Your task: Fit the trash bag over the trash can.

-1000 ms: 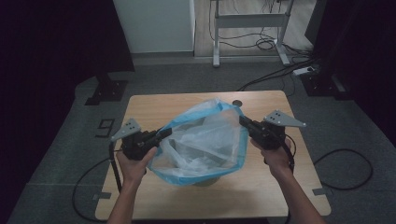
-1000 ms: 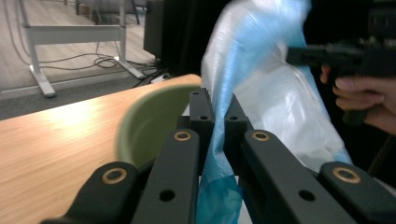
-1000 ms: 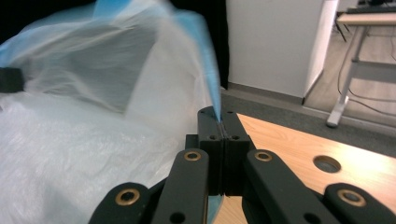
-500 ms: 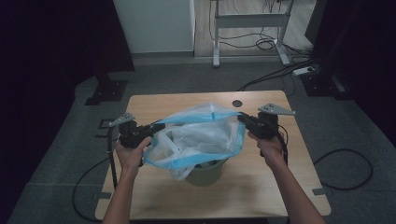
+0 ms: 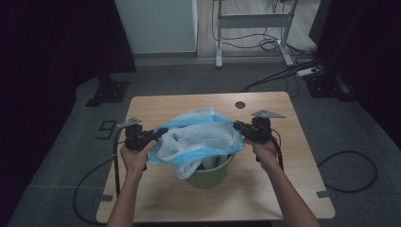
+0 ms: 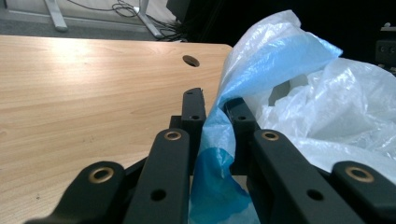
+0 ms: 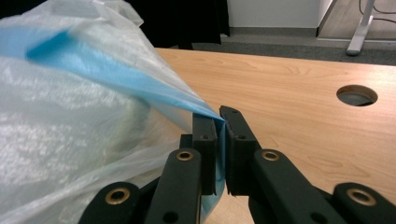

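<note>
A thin blue and clear plastic bag [image 5: 198, 137] is stretched wide over a green bin [image 5: 210, 172] on the wooden table [image 5: 156, 106]. My left gripper [image 5: 161, 132] pinches the bag's left edge, and in the left gripper view bunched blue film [image 6: 210, 154] fills the gap at the left gripper [image 6: 214, 105]. My right gripper [image 5: 236, 125] grips the right edge, and in the right gripper view the right gripper [image 7: 218, 122] has a taut blue fold [image 7: 140, 84] between its pads. Both pairs of jaws have just been opening slightly, with the film still between them.
A round cable hole [image 5: 240, 104] lies in the table behind the bag. Black cables [image 5: 94, 175] trail from both grippers over the table edges to the grey floor. A desk frame [image 5: 250, 23] and dark stands are behind the table.
Both hands have come down and spread the bag lower over the bin. The bin's green front now shows under the bag.
</note>
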The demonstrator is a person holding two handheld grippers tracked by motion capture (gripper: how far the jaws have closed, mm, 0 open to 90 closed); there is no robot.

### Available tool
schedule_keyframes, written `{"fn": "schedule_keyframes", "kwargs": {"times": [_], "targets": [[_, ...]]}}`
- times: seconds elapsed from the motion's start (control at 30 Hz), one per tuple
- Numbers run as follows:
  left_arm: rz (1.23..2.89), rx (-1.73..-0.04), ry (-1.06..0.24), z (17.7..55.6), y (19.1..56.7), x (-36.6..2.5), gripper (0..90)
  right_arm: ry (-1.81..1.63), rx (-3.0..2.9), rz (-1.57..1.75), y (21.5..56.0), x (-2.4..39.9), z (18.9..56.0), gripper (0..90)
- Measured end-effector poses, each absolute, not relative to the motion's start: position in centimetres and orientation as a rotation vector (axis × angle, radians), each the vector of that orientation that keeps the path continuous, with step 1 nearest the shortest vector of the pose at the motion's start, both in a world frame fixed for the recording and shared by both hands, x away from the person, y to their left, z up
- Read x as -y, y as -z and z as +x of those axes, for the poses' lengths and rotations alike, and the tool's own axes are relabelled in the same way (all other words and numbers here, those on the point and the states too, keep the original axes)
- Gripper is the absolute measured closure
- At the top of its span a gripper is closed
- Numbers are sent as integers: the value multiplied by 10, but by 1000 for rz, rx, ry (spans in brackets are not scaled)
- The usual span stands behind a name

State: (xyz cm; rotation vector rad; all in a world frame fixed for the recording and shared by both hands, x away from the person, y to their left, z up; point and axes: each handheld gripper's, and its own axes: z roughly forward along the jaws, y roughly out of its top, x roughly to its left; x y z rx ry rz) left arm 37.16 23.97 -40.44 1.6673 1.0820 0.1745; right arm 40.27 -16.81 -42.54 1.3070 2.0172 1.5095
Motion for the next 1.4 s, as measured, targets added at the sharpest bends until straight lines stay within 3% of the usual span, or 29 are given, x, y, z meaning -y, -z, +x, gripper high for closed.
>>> {"fn": "schedule_keyframes", "kwargs": {"times": [0.77, 0.83, 1.0, 1.4], "targets": [[1722, -1119, -117, 374, 424, -234, 842, -1503, -2081, 1362, 451, 172, 399, 847], [1717, -1105, -132, 372, 422, -234, 844, -1500, -2058, 1354, 448, 175, 397, 800], [1706, -1087, -181, 368, 415, -234, 848, -1522, -1902, 1300, 427, 189, 383, 541], [1709, -1078, -202, 367, 410, -228, 853, -1704, -2005, 901, 385, 195, 301, 382]]}}
